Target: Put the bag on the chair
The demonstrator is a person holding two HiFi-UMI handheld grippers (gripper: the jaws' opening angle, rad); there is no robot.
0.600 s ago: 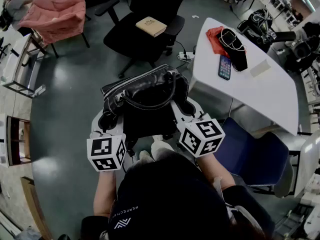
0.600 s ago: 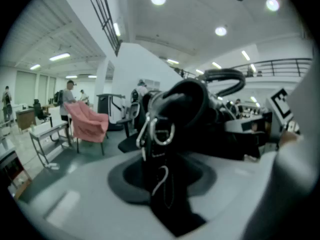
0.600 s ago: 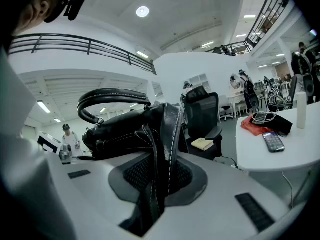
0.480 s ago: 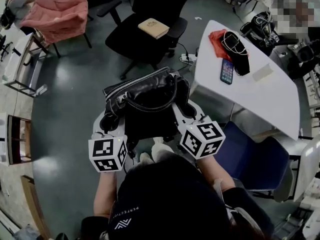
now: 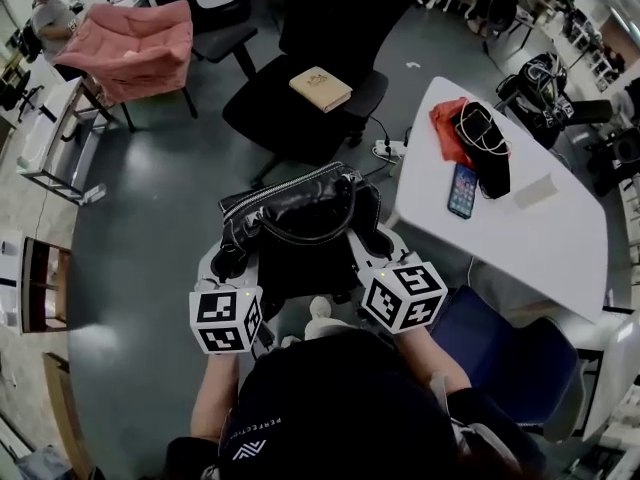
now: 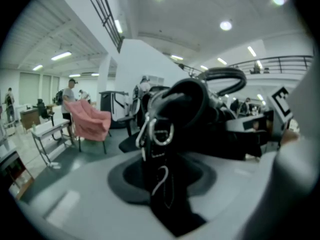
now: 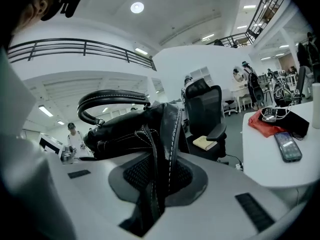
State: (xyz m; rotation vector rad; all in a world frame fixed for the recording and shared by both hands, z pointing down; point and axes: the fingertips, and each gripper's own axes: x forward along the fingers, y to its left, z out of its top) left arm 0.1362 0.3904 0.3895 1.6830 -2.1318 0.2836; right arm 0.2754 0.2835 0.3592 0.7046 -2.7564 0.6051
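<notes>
A black leather handbag (image 5: pixel 300 211) hangs in the air between my two grippers, above the grey floor. My left gripper (image 5: pixel 229 260) is shut on the bag's left end, where the strap ring (image 6: pixel 161 134) sits, in the left gripper view (image 6: pixel 162 184). My right gripper (image 5: pixel 371 236) is shut on the bag's right end seam (image 7: pixel 162 149), in the right gripper view (image 7: pixel 155 184). A black office chair (image 5: pixel 268 108) stands just beyond the bag, with a tan book (image 5: pixel 321 88) on its seat. The right gripper view shows the chair (image 7: pixel 207 111) too.
A white table (image 5: pixel 545 238) at the right carries a phone (image 5: pixel 462 190), a red cloth (image 5: pixel 447 128) and a black pouch with a cable (image 5: pixel 490 153). A pink armchair (image 5: pixel 135 48) stands at the upper left. A blue chair (image 5: pixel 495 333) is close by my right side.
The black chair and the table have slid down in the head view, so the bag is nearer the chair. Both grippers keep their hold on the bag.
</notes>
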